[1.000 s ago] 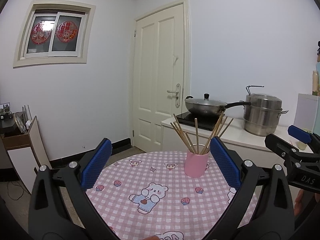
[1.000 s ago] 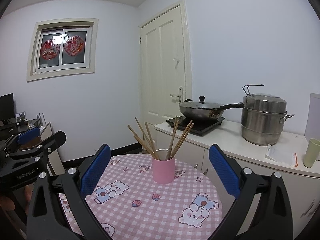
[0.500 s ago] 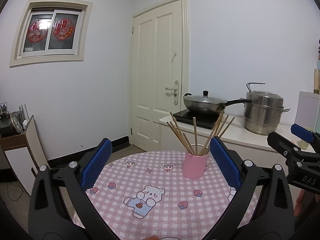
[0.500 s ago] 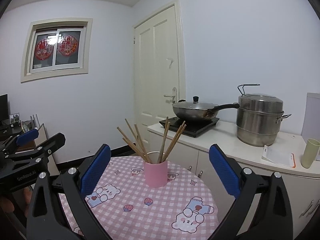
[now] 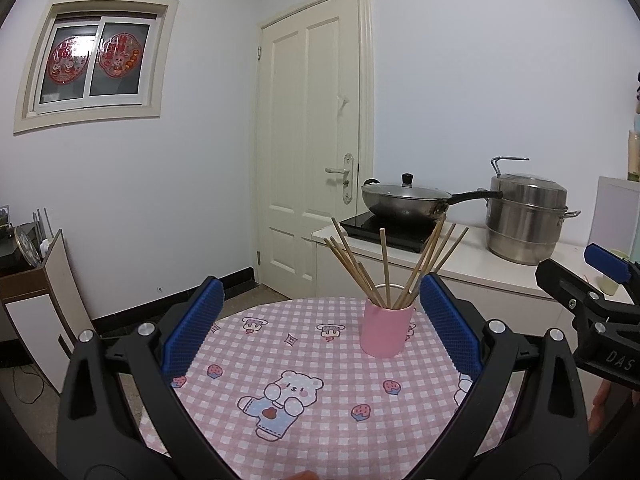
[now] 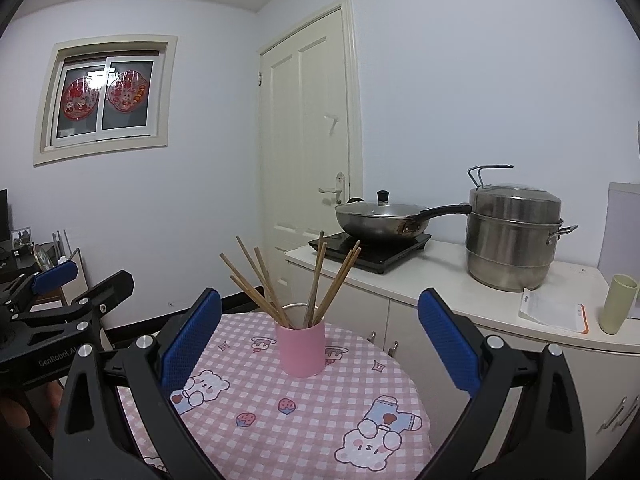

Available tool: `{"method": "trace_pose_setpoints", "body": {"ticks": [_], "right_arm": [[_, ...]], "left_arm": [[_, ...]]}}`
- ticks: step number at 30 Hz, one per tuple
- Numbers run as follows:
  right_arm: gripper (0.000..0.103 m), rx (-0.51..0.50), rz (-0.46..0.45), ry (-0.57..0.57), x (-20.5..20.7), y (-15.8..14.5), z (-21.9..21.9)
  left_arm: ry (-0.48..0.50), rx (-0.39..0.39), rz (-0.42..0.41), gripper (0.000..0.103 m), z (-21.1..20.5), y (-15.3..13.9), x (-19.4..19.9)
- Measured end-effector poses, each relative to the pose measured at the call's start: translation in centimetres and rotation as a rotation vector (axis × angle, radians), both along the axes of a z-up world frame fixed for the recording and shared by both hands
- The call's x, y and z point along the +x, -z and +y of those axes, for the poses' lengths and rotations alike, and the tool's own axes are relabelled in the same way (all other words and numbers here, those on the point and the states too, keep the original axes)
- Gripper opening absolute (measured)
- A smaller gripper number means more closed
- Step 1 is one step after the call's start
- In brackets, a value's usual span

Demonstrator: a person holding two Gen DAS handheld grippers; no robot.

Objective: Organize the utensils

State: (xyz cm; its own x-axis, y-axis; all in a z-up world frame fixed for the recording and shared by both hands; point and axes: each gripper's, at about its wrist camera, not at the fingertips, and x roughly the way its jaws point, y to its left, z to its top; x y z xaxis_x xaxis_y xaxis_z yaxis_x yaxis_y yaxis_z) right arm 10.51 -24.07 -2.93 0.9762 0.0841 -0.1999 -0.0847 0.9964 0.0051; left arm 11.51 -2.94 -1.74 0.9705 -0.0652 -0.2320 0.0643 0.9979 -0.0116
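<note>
— Chopsticks (image 5: 384,268)?
— Fanned out in the pink cup (image 5: 385,330), which stands upright on the checked worktop (image 5: 280,352).
— Fingers?
— Left gripper (image 5: 320,320) and right gripper (image 6: 318,328) both spread wide, gripping nothing, held above the worktop, short of the cup.

Wooden chopsticks (image 6: 264,284) stand in a smooth, matt pink cup (image 6: 301,349) on a checked cloth (image 6: 304,420). The steamer pot (image 6: 512,236) is shiny brushed metal. Each gripper's pads (image 5: 192,330) look like textured blue rubber on matt black plastic.
</note>
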Motion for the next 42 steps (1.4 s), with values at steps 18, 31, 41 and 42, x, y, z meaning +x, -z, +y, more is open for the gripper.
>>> {"method": "trace_pose_setpoints", "body": {"ticks": [18,31,41,42], "right_arm": [[0.095,0.005,-0.006,0.001,-0.2,-0.1,-0.1],[0.095,0.002,-0.010,-0.002,-0.6,-0.3,-0.2],[0.095,0.002,-0.020,-0.007,-0.8,-0.6,-0.3],[0.095,0.001,-0.019,-0.008,-0.8,-0.6,-0.3]], "left_arm": [[-0.001,0.013,-0.003,0.097,-0.6,-0.1,-0.3],[-0.005,0.019,-0.010,0.097,-0.6,-0.3,-0.7],[-0.001,0.020,-0.019,0.097,-0.6,-0.5,-1.1],[-0.002,0.021,-0.019,0.097,-0.6,-0.5,-1.1]]}}
